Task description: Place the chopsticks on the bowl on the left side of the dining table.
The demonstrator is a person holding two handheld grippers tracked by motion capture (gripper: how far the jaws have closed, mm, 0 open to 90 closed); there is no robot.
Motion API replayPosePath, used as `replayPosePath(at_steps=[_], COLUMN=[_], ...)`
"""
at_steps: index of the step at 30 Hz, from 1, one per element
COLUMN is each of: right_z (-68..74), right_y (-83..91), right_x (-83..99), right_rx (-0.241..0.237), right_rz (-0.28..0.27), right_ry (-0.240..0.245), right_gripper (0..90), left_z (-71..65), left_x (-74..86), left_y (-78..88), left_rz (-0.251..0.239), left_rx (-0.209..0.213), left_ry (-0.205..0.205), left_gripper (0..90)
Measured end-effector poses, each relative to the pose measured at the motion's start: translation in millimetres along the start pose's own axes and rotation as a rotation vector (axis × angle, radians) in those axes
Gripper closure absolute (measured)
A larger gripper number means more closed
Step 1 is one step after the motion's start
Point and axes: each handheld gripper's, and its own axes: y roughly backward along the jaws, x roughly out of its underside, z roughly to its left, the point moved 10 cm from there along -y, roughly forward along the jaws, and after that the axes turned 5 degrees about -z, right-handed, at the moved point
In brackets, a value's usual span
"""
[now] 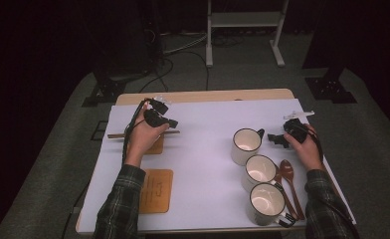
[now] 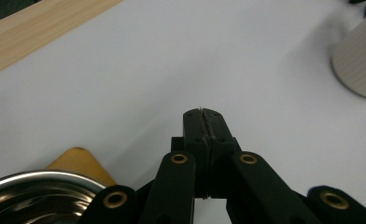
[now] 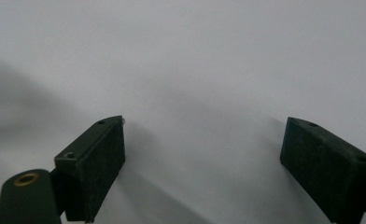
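High view: the table (image 1: 203, 129), under a white sheet, carries three mugs in a slanting row toward its right edge: the far mug (image 1: 245, 145), a middle mug (image 1: 260, 172) and a near mug (image 1: 266, 203). Two wooden coasters sit on the left side, one (image 1: 155, 190) by the near edge and one (image 1: 156, 146) farther in, partly under the left hand. Two brown spoons (image 1: 287, 174) lie just right of the mugs, and a thin stick (image 1: 116, 135) lies crosswise at the left edge.

The right tool (image 1: 277, 140) rests just beside the far mug's handle. In the right gripper view its jaws are spread wide over bare sheet, holding nothing (image 3: 204, 149). The left tool (image 1: 172, 123) hovers over the far-left part, its jaws pressed together on nothing (image 2: 203, 114).

To me this looks like the approach to the far mug, not yet a grip. The next move would call for sliding the spread jaws around the handle or rim, then closing squarely so the mug doesn't tip.
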Motion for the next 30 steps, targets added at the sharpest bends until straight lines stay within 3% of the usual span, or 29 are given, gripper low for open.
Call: replayPosePath(at_steps=[6,12,30], right_z=[0.0,0.0,0.0], right_y=[0.0,0.0,0.0], right_x=[0.0,0.0,0.0], right_rx=[0.000,0.000,0.000], right_rz=[0.000,0.000,-0.001], right_ry=[0.000,0.000,0.000], right_gripper=[12.4,12.5,12.4], left_z=[-25.8,-41.3,-84.0], left_x=[-3.8,-0.5,33.2], left_y=[5.7,10.2,8.8], left_rz=[-0.017,-0.016,-0.019], left_rx=[0.043,0.049,0.084], left_ry=[-0.017,-0.035,-0.050], left_gripper=[88.4,87.2,80.9])
